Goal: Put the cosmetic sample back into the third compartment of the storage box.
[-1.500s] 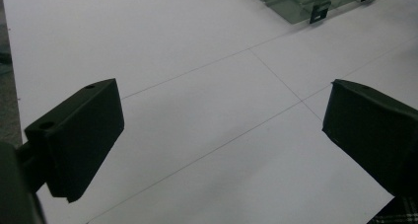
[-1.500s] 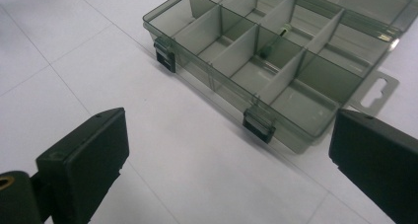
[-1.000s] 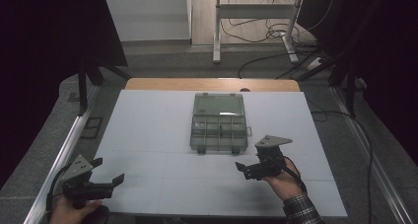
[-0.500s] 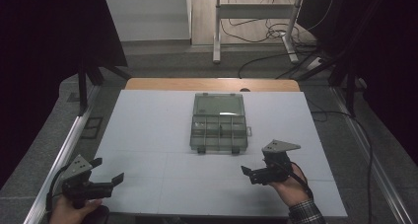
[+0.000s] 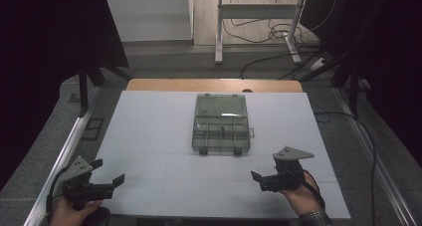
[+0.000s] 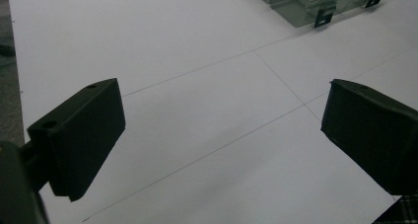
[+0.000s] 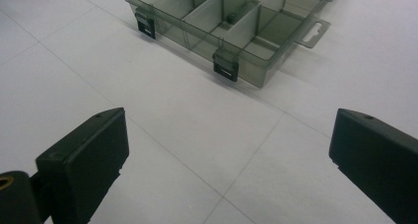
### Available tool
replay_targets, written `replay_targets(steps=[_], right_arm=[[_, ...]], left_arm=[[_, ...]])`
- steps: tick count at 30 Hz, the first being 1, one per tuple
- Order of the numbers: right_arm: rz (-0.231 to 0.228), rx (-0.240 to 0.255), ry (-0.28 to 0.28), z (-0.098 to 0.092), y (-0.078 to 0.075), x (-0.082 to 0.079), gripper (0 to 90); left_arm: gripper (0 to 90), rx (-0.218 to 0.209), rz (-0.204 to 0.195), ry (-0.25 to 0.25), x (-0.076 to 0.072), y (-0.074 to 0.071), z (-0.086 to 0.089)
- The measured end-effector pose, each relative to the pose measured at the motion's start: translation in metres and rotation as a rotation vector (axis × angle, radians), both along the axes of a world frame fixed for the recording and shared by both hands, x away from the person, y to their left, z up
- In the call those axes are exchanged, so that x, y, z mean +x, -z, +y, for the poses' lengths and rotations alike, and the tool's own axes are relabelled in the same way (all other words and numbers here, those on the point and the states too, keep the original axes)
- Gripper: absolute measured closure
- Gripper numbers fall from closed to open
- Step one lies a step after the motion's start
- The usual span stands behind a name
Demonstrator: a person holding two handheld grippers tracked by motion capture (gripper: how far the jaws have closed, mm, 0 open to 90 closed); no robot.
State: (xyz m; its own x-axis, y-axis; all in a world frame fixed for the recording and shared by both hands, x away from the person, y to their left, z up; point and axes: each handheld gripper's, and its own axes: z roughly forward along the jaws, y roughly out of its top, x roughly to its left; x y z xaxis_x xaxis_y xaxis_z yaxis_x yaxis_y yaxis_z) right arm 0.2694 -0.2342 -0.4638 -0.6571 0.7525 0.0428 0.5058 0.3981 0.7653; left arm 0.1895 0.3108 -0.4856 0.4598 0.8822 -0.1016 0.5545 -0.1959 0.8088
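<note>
A clear grey compartment box [image 5: 220,135] lies at the middle of the white table with its lid [image 5: 220,105] folded open toward the far side. Two dark latches hang on its near wall. In the right gripper view the box [image 7: 231,21] sits ahead, and a small dark item [image 7: 230,18] rests in one compartment. My right gripper [image 5: 263,178] is open near the front right, well short of the box, with nothing between its jaws [image 7: 226,150]. My left gripper [image 5: 108,171] is open at the front left, over bare table [image 6: 222,130]; the box corner [image 6: 315,4] shows far off.
The white table top [image 5: 149,131] has thin pencil lines across it. A wooden strip [image 5: 214,85] runs along its far edge. Metal rails [image 5: 74,136] flank both sides. Cables [image 5: 278,34] and a stand's legs lie on the floor beyond.
My right gripper has drawn back toward the near edge and slightly right, away from the box. The left gripper has barely moved.
</note>
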Motion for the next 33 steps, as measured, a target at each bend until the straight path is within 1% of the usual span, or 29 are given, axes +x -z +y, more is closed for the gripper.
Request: replay_targets(steps=[8, 13, 23, 28, 33], right_arm=[[-0.002, -0.003, 0.02, -0.011, -0.001, -0.007, 1.6], [-0.007, -0.008, 0.042, -0.018, -0.001, -0.011, 1.3], [-0.01, 0.006, 0.082, -0.031, -0.002, -0.019, 0.6], [-0.008, -0.026, 0.111, -0.039, -0.001, -0.023, 0.4], [-0.011, -0.017, 0.139, -0.047, -0.001, -0.03, 0.3]], left_arm=[[3.4, -0.007, 0.002, -0.005, 0.0, 0.0, 0.001], [3.4, -0.008, 0.002, -0.005, 0.0, 0.0, 0.001], [3.4, -0.01, 0.003, -0.005, 0.0, 0.0, 0.001], [3.4, -0.01, 0.003, -0.006, 0.0, 0.0, 0.001], [3.4, -0.009, 0.003, -0.005, 0.0, 0.0, 0.001]])
